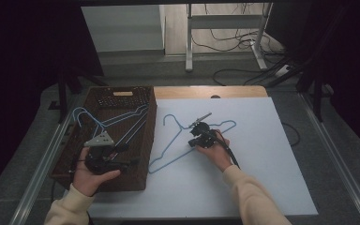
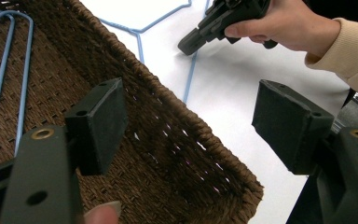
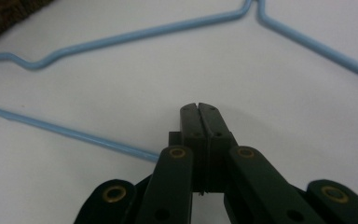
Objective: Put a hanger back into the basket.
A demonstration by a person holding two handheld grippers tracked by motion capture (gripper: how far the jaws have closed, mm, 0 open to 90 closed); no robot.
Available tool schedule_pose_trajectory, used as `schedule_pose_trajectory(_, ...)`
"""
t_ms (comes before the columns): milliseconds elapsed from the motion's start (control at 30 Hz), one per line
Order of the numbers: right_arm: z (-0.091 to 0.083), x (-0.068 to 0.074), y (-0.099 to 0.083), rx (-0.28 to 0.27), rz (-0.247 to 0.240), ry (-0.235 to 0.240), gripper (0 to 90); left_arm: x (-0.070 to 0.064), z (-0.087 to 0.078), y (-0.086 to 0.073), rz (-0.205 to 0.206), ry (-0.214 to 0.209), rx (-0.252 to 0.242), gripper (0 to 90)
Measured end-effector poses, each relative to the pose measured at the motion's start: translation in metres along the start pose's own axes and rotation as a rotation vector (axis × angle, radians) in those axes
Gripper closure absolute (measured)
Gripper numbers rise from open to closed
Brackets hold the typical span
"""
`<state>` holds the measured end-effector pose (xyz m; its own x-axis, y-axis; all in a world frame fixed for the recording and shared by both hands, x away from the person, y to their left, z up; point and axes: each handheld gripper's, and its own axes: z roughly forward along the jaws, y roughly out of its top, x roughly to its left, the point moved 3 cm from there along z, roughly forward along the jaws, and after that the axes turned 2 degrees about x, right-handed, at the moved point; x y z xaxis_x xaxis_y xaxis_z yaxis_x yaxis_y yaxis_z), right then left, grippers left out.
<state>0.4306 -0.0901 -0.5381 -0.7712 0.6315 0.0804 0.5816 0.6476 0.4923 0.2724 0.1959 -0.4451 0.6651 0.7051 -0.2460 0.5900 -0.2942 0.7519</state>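
Right gripper (image 3: 199, 108): jaws pressed together, apparently on the bottom wire of the blue hanger (image 3: 121, 37) lying on the white table (image 3: 307, 102). Left gripper (image 2: 191, 126): jaws spread wide, empty, over the basket (image 2: 168, 135) wall. Beyond its fingers, more hangers (image 1: 122, 119) lie inside. Advice: lift level, clearing the rim.
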Motion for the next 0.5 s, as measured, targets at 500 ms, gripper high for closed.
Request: schedule_pose_trajectory(500,-0.017,-0.001,-0.024,0.036,0.033,-0.008,90.0,0.000,-0.002,0.000,-0.004,0.003,0.004,25.5)
